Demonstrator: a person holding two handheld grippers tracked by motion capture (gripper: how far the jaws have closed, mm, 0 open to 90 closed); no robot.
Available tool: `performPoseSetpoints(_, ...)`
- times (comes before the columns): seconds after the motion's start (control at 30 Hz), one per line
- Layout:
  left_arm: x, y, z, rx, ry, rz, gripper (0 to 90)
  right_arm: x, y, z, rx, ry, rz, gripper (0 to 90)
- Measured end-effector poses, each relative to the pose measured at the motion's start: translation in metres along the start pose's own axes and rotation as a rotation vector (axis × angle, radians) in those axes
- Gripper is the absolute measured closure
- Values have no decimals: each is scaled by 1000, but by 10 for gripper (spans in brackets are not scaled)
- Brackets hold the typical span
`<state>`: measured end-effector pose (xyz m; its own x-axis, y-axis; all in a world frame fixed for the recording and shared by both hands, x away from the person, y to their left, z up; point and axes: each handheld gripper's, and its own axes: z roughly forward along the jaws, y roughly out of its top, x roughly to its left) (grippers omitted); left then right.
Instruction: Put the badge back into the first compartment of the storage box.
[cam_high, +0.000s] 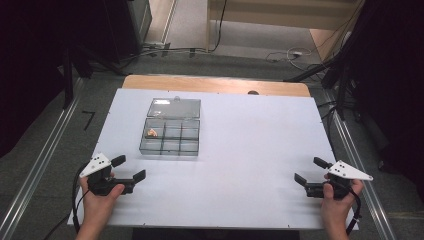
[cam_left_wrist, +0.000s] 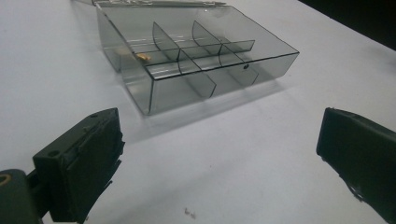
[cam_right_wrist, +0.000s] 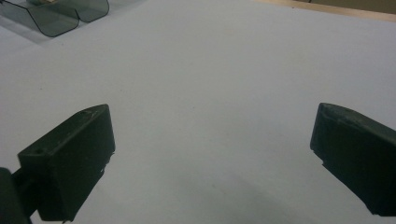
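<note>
White table bears compartment box; both tools gape, empty.

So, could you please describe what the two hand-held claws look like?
The left claw and the right claw are alike: each has a black body with two blocky black jaws, a pale grey three-cornered plate with small dark dots on top, and a black cable trailing back past the wrist. The forearms are bare, with no sleeves.
</note>
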<state>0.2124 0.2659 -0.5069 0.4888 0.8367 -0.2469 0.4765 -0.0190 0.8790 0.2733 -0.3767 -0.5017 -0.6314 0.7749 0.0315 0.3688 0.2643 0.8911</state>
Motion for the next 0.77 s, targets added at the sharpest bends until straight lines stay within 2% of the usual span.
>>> performPoseSetpoints(0.1, 4, -2, -3, 13, 11, 28, 2, 0, 0, 0, 0, 1, -2, 0)
performPoseSetpoints(0.2, 12, -2, -5, -3, 19, 5, 2, 0, 0, 0, 2, -1, 5, 0)
performPoseSetpoints(0.27, 16, -2, -7, -8, 35, 11, 2, 0, 0, 0, 4, -2, 4, 0)
performPoseSetpoints(0.3, 17, -3, -7, -11, 29, 9, 2, 0, 0, 0, 6, -2, 5, 0)
performPoseSetpoints(0.37, 18, -3, -8, -20, 31, 2, 2, 0, 0, 1, 4, -3, 4, 0)
performPoseSetpoints(0.43, 18, -4, -7, -22, 15, 6, 2, 0, 0, 1, 7, -6, 4, 0)
performPoseSetpoints(0.6, 14, -5, -6, -16, 16, 41, 0, 0, 0, 2, 19, -9, 5, 0)
performPoseSetpoints(0.77, 16, -5, -7, -26, 13, 26, 0, -2, 0, 6, 38, -14, 13, 0)
